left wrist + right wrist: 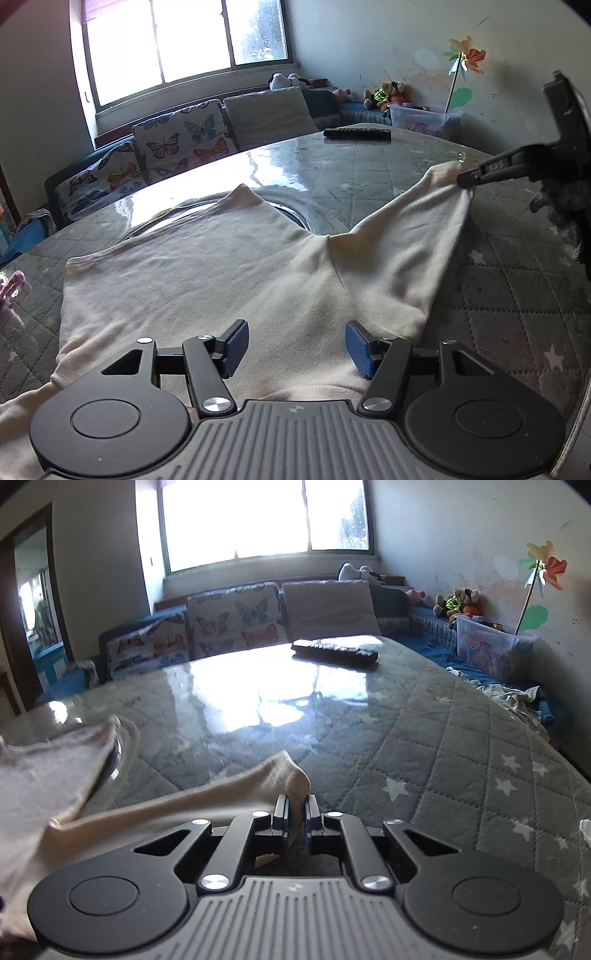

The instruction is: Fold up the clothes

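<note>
A round table [369,173] fills the room's middle, its grey quilted star-print cover lying under a glossy clear sheet that throws back the glare of the wide window [184,40] behind it. Beyond the far edge runs a blue sofa with butterfly-print cushions [177,140] and a plain grey cushion [269,114]; soft toys [388,94] sit along its right end beside a clear plastic storage box [421,118], and a paper pinwheel [465,55] stands against the marked white wall.

A black remote control [356,133] lies near the table's far edge, well apart from everything else.

The cream long-sleeved top [207,280] is spread flat across the near half of the table, one sleeve [399,240] drawn out toward the right edge. The right gripper [297,812] is clenched on that sleeve's cuff, which is pinched between its pads and lifted off the cover. The left gripper [295,350] hovers released over the top's near part, jaws standing apart with only cloth below them.

A doorway [33,609] opens on the left wall.
</note>
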